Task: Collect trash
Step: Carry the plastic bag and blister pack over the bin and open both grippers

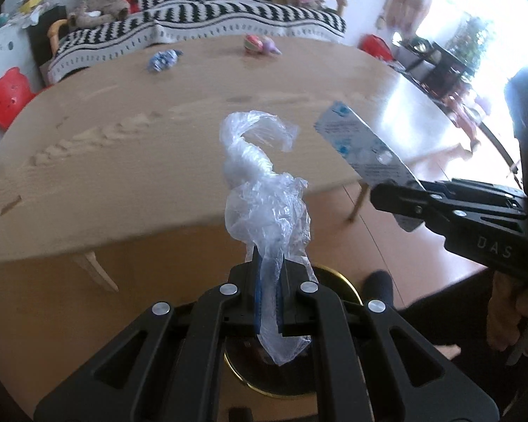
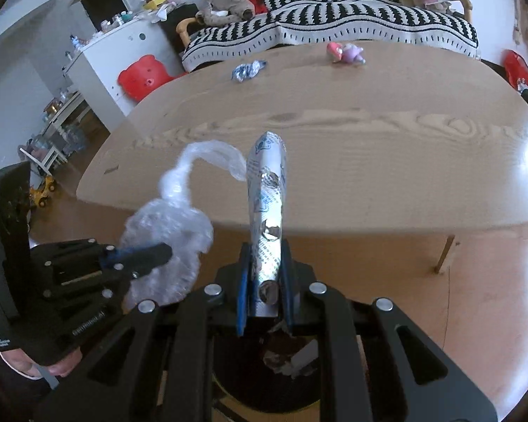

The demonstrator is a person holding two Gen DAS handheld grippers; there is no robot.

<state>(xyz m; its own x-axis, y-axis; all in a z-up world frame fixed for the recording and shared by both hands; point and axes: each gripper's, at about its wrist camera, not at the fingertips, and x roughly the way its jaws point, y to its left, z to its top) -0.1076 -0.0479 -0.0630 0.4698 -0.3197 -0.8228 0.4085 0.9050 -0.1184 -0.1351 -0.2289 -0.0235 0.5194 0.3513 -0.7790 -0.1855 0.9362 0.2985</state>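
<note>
1. While both grippers hang over the floor on the near side of the tabletop (image 2: 334, 112), the landmark for every place below, each carries a piece of trash.
2. Left of the tabletop stand a red bear-shaped plastic piece (image 2: 145, 75) and a white cabinet (image 2: 123, 49).
3. The left gripper (image 1: 269, 292) sits off the tabletop's near edge. Its fingers (image 1: 255, 281) are closed tight on a crumpled clear plastic bag (image 1: 260, 183), which stands up from them and reaches over the tabletop's near edge in the left wrist view.
4. Below that gripper, on the floor short of the tabletop, part of a round dark bin with a gold rim (image 1: 341, 281) shows.
5. At the tabletop's far edge, left of its middle, lies a blue and white crumpled wrapper (image 1: 163, 60).
6. Behind the tabletop's far edge runs a sofa under a black and white patterned cover (image 1: 207, 17).
7. Further right on the far edge lies a pink and purple wrapper (image 1: 260, 44).
8. The right gripper (image 2: 265, 277) is also off the tabletop's near edge, right of the left one. Its fingers (image 2: 243, 281) are clamped on a silvery blister pack (image 2: 267, 197), which rises from them toward the tabletop.
9. Right of the tabletop's near corner a hand (image 1: 510, 313) holds the right gripper's handle.
</note>
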